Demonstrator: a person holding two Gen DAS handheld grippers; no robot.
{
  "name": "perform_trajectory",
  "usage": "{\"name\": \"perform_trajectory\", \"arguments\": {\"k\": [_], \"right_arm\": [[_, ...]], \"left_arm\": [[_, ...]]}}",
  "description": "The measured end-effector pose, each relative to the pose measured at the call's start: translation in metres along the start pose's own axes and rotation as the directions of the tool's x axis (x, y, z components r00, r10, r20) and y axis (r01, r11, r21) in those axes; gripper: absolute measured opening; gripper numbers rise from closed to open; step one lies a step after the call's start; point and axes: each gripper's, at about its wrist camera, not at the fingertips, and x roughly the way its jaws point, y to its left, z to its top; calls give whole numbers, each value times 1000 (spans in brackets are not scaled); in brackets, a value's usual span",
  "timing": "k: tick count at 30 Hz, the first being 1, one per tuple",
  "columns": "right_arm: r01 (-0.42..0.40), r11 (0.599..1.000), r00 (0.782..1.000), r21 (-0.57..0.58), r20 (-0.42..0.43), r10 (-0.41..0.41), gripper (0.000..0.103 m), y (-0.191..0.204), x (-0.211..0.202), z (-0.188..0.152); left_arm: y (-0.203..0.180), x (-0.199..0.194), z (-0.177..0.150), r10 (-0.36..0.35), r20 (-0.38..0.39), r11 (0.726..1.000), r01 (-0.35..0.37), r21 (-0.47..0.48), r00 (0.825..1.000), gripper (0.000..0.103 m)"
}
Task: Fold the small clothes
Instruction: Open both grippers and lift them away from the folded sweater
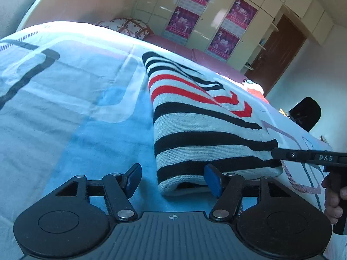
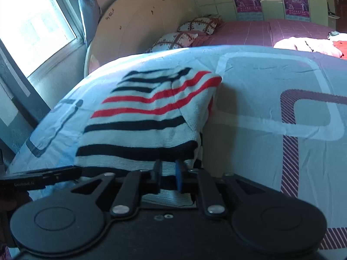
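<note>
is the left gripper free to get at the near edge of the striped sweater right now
Probably yes: the left gripper is open and empty, the striped sweater lies just ahead with its near edge by the right pad, and nothing sits between.

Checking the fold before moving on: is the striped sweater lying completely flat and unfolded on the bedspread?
No. The striped sweater is folded over on itself, with a doubled edge showing on the blue bedspread.

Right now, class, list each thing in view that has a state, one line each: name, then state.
Striped knitted sweater, white with black and red bands: folded, lying on the bed.
Light blue patterned bedsheet: spread flat, slightly creased.
Left gripper: open, nothing held.
Right gripper: jaws narrow, sweater's hem between them.
Brown wooden door: closed.
</note>
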Motion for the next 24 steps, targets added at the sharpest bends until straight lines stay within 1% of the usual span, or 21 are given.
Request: {"name": "perform_trajectory", "arguments": {"k": [1, 2, 3, 4, 5, 6, 7, 9, 10, 11, 13, 14, 15, 16, 17, 18, 19, 20, 21, 22, 24], "right_arm": [[33, 999, 998, -7, 60, -32, 36, 8, -24, -2], [56, 998, 995, -12, 83, -55, 46, 12, -36, -4], [69, 997, 992, -19, 105, -67, 61, 15, -49, -7], [69, 997, 992, -19, 105, -67, 70, 15, -49, -7], [86, 996, 990, -24, 118, -83, 81, 19, -61, -12], [110, 993, 987, -33, 125, -105, 82, 25, -84, -22], [110, 993, 987, -33, 125, -105, 82, 25, -84, -22], [138, 990, 983, -38, 128, -132, 93, 32, -106, -36], [154, 987, 981, -37, 129, -148, 96, 36, -117, -43], [165, 986, 978, -32, 135, -159, 103, 39, -129, -51], [183, 983, 973, -21, 145, -178, 103, 47, -152, -68], [215, 976, 965, -20, 158, -209, 103, 57, -175, -88], [215, 976, 965, -20, 158, -209, 103, 57, -175, -88], [241, 970, 957, -23, 171, -233, 103, 62, -186, -98], [289, 957, 943, -16, 178, -282, 103, 72, -208, -119], [289, 957, 943, -16, 178, -282, 103, 72, -208, -119], [306, 952, 934, -6, 198, -299, 103, 79, -229, -138], [302, 953, 933, -6, 207, -294, 103, 82, -239, -147], [302, 953, 933, -6, 207, -294, 103, 82, -239, -147], [300, 954, 932, -8, 217, -291, 103, 89, -257, -160], [304, 952, 929, -10, 224, -295, 103, 92, -264, -165]], "left_arm": [[-5, -9, -2, 18, 16, 1000, -19, 14, 1000, 80], [-11, -20, -4, 47, 40, 998, -48, 28, 998, 98], [-18, -31, -7, 70, 64, 997, -72, 39, 996, 103], [-25, -42, -10, 83, 82, 995, -88, 53, 993, 103], [-32, -54, -14, 95, 89, 993, -101, 65, 991, 103], [-38, -64, -17, 108, 92, 991, -114, 68, 990, 103], [-45, -75, -22, 122, 94, 989, -129, 67, 988, 103], [-57, -96, -33, 141, 104, 986, -149, 76, 985, 103], [-64, -107, -40, 153, 118, 983, -164, 86, 981, 103], [-72, -120, -47, 155, 135, 980, -170, 103, 979, 103], [-87, -147, -62, 149, 177, 977, -173, 127, 973, 103], [-97, -164, -71, 137, 208, 976, -168, 139, 969, 103], [-105, -179, -79, 118, 223, 976, -155, 155, 968, 103], [-111, -191, -86, 109, 234, 974, -150, 167, 966, 103], [-120, -206, -94, 107, 242, 972, -153, 180, 964, 103], [-125, -217, -102, 99, 240, 970, -147, 192, 966, 103], [-130, -229, -109, 89, 241, 970, -139, 201, 967, 103], [-135, -243, -117, 85, 249, 969, -139, 205, 965, 103], [-139, -253, -122, 83, 254, 968, -139, 209, 964, 103], [-144, -265, -128, 85, 259, 966, -143, 214, 962, 103], [-152, -285, -137, 98, 276, 965, -159, 209, 956, 103]]}}
